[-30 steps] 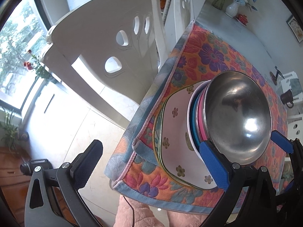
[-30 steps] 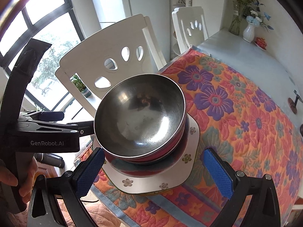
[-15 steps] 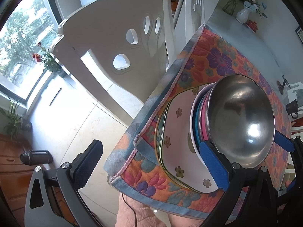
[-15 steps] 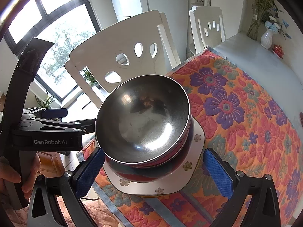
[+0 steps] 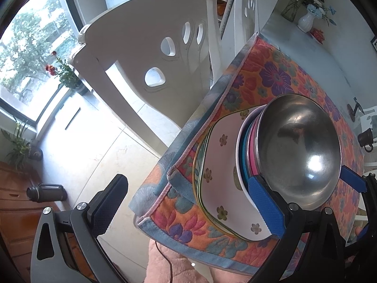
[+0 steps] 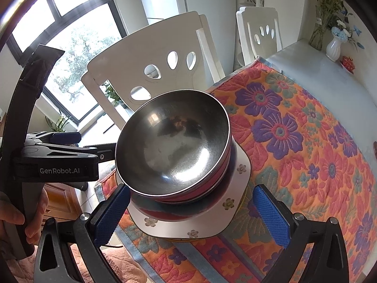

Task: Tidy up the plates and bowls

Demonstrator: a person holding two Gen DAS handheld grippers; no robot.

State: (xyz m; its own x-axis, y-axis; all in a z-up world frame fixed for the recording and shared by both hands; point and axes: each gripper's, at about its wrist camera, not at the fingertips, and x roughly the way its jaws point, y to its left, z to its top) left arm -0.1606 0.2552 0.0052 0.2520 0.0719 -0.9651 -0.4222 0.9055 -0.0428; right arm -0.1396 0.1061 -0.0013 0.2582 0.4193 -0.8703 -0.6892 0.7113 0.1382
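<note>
A steel bowl [image 6: 174,146] tops a stack of pink and blue bowls [image 5: 249,151] on a square white floral plate [image 6: 212,221], with green-rimmed plates [image 5: 200,165] underneath. The stack rests on a floral cloth [image 6: 306,141] near the table's corner. My right gripper [image 6: 190,214] is open, its blue fingers on either side of the stack's near edge. My left gripper [image 5: 188,207] is open too. Its blue finger [image 5: 266,207] lies against the bowls' side, touching or not I cannot tell, and its black finger [image 5: 108,207] hangs over the floor. A hand [image 6: 14,221] holds it.
A white chair [image 6: 165,70] stands against the table edge behind the stack, a second one [image 6: 259,35] further back. A white vase [image 6: 334,47] and a dark mug [image 5: 365,139] are on the far tabletop. A dark flask [image 5: 47,192] lies on the floor by a wooden cabinet [image 5: 14,200].
Both cameras have tilted up and drawn back a little, so the stack sits lower in each view. The stack has not moved and both grippers stay open.
</note>
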